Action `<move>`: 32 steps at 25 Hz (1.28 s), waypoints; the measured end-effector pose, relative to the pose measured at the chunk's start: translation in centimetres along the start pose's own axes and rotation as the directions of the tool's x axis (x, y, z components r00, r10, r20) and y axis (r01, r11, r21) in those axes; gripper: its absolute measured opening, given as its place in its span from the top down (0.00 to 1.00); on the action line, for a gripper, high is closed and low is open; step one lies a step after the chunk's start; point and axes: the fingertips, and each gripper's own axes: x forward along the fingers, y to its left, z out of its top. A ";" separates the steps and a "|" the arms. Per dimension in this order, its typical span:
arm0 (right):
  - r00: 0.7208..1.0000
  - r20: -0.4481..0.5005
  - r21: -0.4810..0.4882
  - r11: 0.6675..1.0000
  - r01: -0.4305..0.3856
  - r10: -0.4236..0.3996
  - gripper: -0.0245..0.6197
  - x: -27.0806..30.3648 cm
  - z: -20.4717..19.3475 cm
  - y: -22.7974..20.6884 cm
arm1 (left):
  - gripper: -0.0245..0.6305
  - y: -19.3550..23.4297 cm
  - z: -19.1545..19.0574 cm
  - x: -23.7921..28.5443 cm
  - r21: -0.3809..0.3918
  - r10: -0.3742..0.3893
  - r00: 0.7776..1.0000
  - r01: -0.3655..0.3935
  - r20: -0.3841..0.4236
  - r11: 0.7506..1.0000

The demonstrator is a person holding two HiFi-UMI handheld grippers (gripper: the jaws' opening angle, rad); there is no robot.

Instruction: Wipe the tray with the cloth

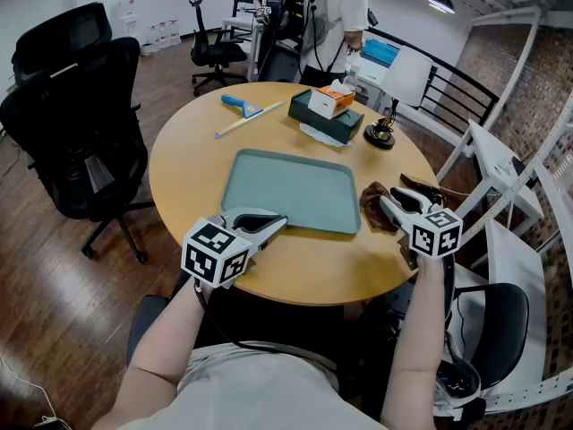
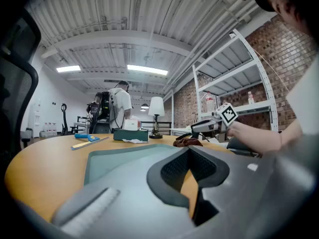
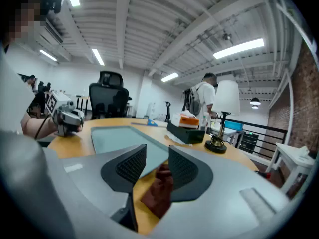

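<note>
The crumpled brown cloth [image 1: 374, 202], likely soft and light, lies mid-right on the round wooden surface [image 1: 188, 168] beside the grey-green plastic tray [image 1: 291, 186]; the right claw [image 1: 389, 206] gapes over it, best pinching a raised fold; the left claw [image 1: 279, 223] is closed, empty.

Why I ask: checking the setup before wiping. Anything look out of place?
Nothing spilled or damaged. The dark red-brown cloth lies crumpled on the round wooden table beside the teal tray; a white tissue lies loose by the green box.
</note>
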 end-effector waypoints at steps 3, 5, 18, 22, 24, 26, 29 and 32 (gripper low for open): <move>0.985 -0.175 -0.023 1.000 -0.017 0.012 0.64 1.6 -2.7 -2.5 | 0.47 0.3 0.2 0.0 0.009 0.001 1.000 -0.001 -0.001 1.000; 0.965 -0.256 -0.008 0.998 -0.060 0.056 0.61 2.7 -4.4 -3.1 | 0.47 0.3 0.1 0.0 0.009 0.001 1.000 -0.001 -0.004 1.000; 0.884 -0.442 0.065 0.988 -0.140 0.155 0.75 5.2 -9.6 -3.9 | 0.47 0.2 0.0 0.2 0.008 -0.002 1.000 0.002 -0.010 1.000; 0.900 -0.428 -0.016 0.995 -0.098 0.082 0.76 5.4 -7.3 -4.6 | 0.47 0.2 -0.1 0.2 0.006 -0.001 1.000 0.001 -0.012 1.000; 0.930 -0.365 -0.067 0.996 -0.064 0.035 0.76 5.7 -4.2 -5.0 | 0.47 0.4 -0.1 0.3 0.005 0.000 1.000 0.000 -0.015 1.000; 0.957 -0.290 -0.117 0.993 -0.034 -0.001 0.76 6.1 -1.1 -5.0 | 0.47 0.5 -0.2 0.4 0.007 -0.002 1.000 0.002 -0.020 1.000; 0.982 -0.188 -0.154 0.988 -0.031 0.001 0.76 7.8 2.2 -3.8 | 0.47 0.3 -0.3 0.3 0.007 -0.003 1.000 0.003 -0.023 1.000; 0.983 -0.174 -0.162 0.982 -0.092 0.064 0.76 11.1 2.9 -2.0 | 0.47 0.4 -0.2 0.3 0.006 0.000 1.000 0.000 -0.020 1.000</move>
